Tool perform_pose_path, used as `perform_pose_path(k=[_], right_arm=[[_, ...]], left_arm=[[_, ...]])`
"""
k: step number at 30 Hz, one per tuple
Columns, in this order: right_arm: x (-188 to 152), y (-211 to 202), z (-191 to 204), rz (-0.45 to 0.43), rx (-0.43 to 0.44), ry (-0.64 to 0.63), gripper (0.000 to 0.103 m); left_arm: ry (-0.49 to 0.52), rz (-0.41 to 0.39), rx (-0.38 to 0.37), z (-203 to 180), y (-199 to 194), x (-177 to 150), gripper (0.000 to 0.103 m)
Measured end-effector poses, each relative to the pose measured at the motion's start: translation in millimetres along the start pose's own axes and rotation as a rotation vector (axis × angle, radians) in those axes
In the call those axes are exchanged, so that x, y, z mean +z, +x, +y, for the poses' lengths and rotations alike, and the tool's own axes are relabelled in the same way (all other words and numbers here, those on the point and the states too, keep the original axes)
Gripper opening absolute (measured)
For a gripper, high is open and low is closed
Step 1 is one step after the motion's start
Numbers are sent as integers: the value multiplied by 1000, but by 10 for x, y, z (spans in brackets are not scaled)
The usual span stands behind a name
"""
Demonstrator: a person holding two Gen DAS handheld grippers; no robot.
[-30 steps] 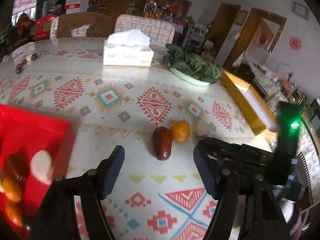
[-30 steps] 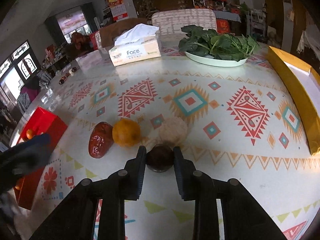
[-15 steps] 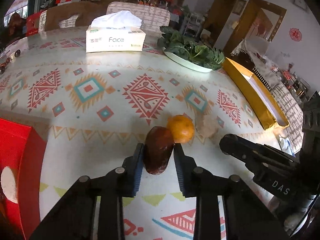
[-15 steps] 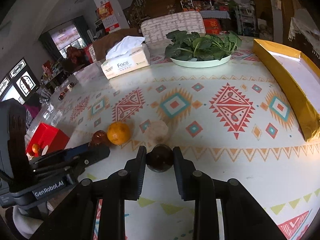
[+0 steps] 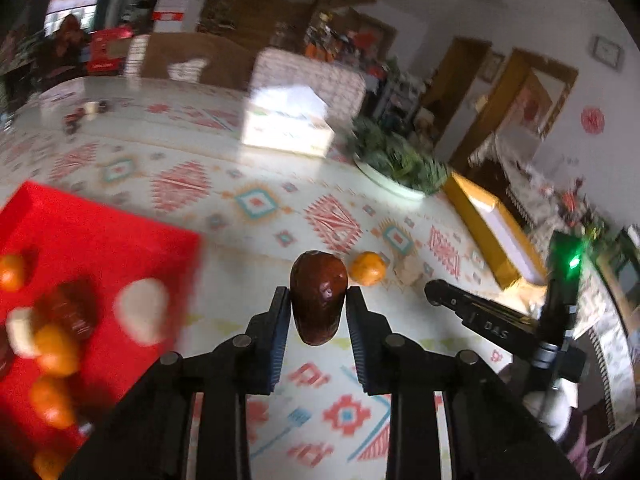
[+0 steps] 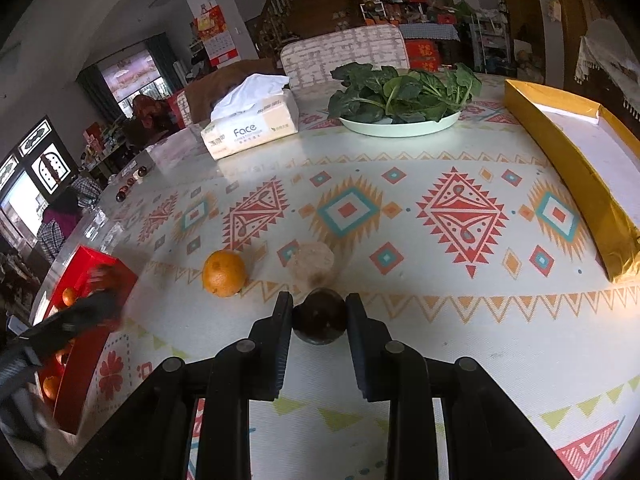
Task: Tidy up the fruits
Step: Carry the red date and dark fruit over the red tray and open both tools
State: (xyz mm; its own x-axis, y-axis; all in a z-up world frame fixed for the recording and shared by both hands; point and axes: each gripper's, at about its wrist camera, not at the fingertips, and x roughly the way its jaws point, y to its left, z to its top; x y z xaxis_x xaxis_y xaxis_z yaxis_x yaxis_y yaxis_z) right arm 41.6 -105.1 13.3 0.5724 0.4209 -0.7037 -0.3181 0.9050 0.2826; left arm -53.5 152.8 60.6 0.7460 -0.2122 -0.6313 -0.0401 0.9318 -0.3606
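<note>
Left claw point(image 5: 316, 312): jaws pressed on both flanks of a dark red-brown date point(image 5: 319, 296), which stands upright between the pads with its top poking above them. Background in the left wrist view is smeared, so I judge the fruit is off the table point(image 5: 248, 272) and in transit.

Right claw point(image 6: 319, 318): closed tight on a small dark round fruit point(image 6: 319, 316), low over the table, near the zigzag border of the patterned cloth.

Loose fruit on the table: an orange point(image 6: 223, 267) at about 10 o'clock from the right claw, and a pale knobbly fruit point(image 6: 311, 261) just beyond the claw at 12 o'clock, the two near each other but apart. In the left wrist view the orange sits at 1 o'clock from the held date.

Destination, as I read it: the red box point(image 5: 100, 248) at 9 o'clock of the left claw, already holding oranges, dark fruit and pale ones, blurred. In the right wrist view it lies at 8 o'clock, at the table edge.

Step in hand: carry phase, both claws loaded, sorting partly done; two pieces remain on the cloth.

Next move calls for: swinging the date over the open box, lowering it clear of the fruit already inside, then releasing. The right claw needs a longer reach across to the same box; keep the two claws from crossing over it.
</note>
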Motion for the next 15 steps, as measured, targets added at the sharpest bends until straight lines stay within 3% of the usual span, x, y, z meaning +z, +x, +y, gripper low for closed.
perform_pose_path(k=[10,15], right_arm=[[-34,-84,198,-23,-37,-42,29],[-56,-237,573,-19,17,-80,29]], left_arm=[[-152,-138,115,821,-950,-156,28],[-241,-172,154,1253,-1167,-236,28]])
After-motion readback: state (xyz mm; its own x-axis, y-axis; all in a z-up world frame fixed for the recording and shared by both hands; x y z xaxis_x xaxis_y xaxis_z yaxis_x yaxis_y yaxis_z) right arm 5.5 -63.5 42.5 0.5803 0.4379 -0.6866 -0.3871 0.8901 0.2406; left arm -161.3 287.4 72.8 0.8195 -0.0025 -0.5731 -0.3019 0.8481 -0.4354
